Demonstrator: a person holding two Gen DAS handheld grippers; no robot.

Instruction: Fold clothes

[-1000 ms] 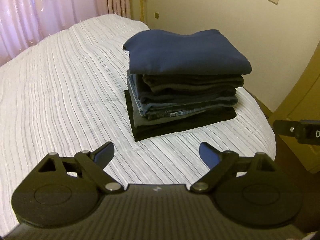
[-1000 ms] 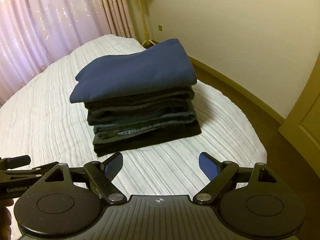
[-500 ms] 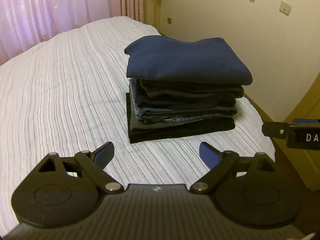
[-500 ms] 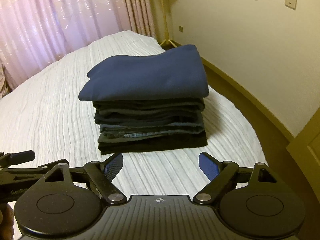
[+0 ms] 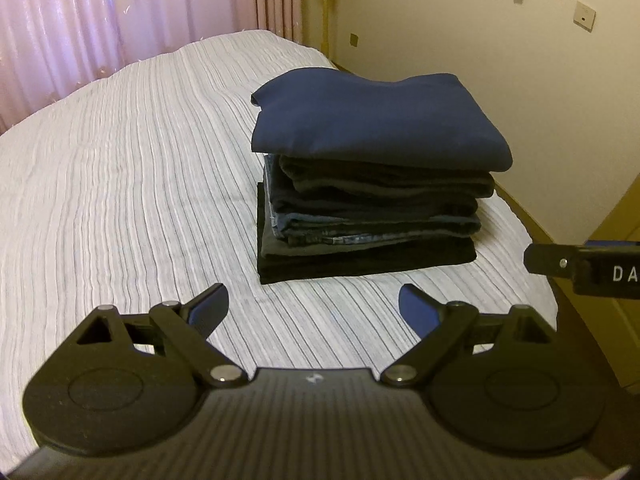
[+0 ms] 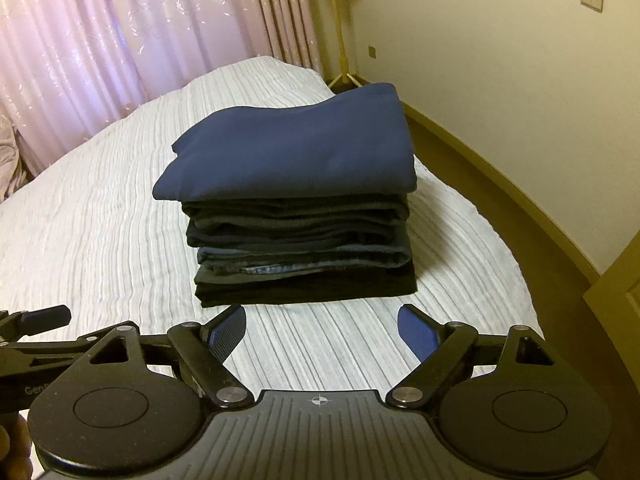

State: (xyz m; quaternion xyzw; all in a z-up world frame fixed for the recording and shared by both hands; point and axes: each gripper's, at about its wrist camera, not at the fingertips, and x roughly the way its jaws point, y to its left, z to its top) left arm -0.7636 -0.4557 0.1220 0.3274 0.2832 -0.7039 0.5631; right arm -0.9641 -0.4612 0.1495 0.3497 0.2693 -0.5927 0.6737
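Two grippers are hovering over the bed, and both are mine. My left gripper (image 5: 313, 307) is spreading its jaws wide at the bottom of its frame, gripping nothing, with only the striped white bedspread (image 5: 120, 184) showing between the blue pads (image 5: 414, 307). My right gripper (image 6: 322, 326) is likewise gaping wide and empty low in its own view.

The stack of folded clothes (image 5: 368, 208) is sitting on the bedspread just right of centre in the left view and dead centre in the right view (image 6: 304, 232), apart from both sets of fingers. A navy garment (image 6: 296, 152) is lying on top, overhanging darker folded layers; a strip of faded denim (image 6: 280, 266) is peeking out near the base, and a black piece is lying at the very bottom, touching the bedspread.

Pink curtains (image 6: 100, 32) are hanging in the upper left of both frames, and a cream wall (image 6: 500, 60) is filling the upper right. My right gripper's side is poking into the right edge of the left view.
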